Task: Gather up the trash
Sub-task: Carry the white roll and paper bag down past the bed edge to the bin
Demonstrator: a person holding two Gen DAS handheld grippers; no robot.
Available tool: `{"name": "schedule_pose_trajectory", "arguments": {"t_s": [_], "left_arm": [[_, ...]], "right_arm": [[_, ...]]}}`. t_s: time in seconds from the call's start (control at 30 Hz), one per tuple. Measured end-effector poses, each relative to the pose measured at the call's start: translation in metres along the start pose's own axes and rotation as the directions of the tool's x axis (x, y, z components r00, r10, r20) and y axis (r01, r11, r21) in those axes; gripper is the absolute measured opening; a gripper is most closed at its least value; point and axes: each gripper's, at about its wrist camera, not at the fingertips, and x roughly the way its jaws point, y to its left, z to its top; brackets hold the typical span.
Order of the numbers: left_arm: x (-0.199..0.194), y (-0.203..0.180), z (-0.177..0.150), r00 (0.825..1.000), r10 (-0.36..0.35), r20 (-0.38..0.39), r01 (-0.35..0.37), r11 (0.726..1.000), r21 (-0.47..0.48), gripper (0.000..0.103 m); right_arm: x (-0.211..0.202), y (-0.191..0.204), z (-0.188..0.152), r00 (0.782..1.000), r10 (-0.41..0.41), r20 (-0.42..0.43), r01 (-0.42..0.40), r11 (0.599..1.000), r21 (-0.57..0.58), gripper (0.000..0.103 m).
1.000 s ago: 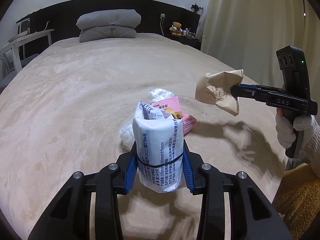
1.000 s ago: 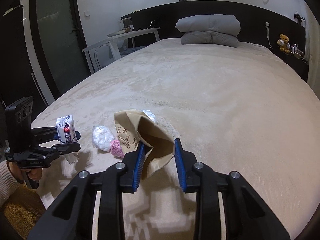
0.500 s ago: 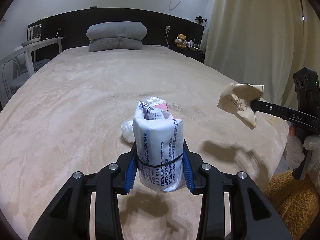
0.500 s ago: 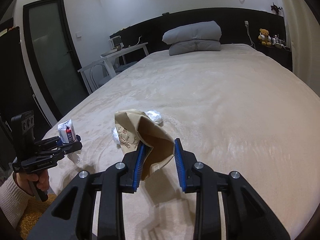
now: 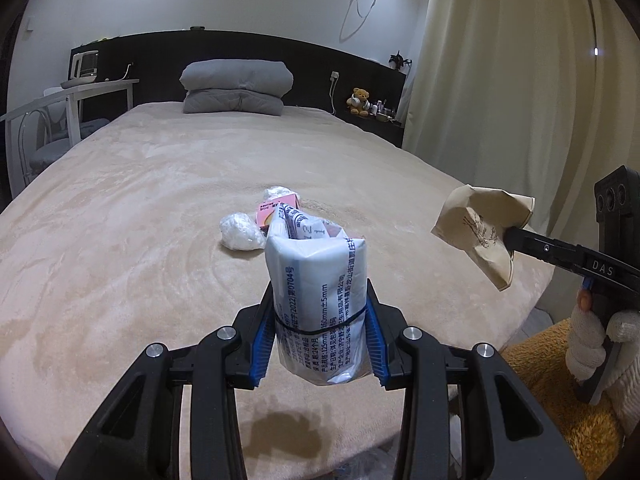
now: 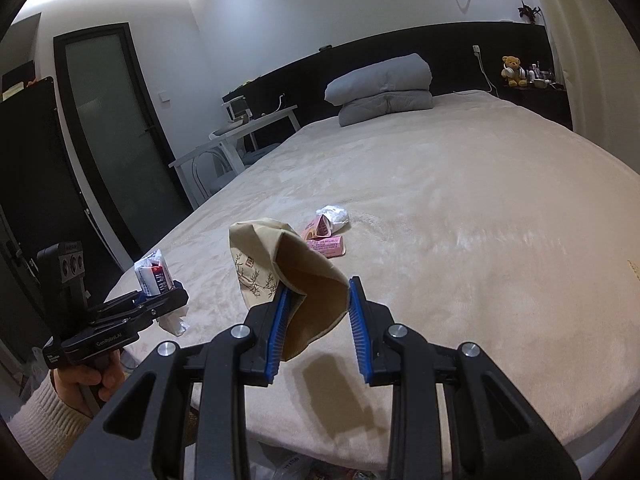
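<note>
Above the bed (image 5: 120, 240), the left claw (image 5: 320, 340) gripped a white packet (image 5: 318, 300); the right claw (image 6: 318, 320) apparently pinched a paper bag (image 6: 288, 276).

Both fisheye views sit low at the foot of the bed (image 5: 140, 208), looking along their own fingers toward the pillows (image 5: 236, 86) in the upper middle. They share the trash pile mid-frame (pink packet (image 6: 326, 242) included), and each catches the other gripper at its outer edge.
</note>
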Motion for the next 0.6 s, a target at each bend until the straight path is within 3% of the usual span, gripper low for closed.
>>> {"name": "schedule_pose_trajectory", "arguments": {"t_s": [0.6], "left_arm": [[-0.053,-0.05,-0.051,1.0,-0.001,0.016,0.0,1.0,0.014,0.038]], "right_arm": [[-0.059,0.032,-0.045,0.999,0.028,0.032,-0.03,0.999,0.036,0.031]]}}
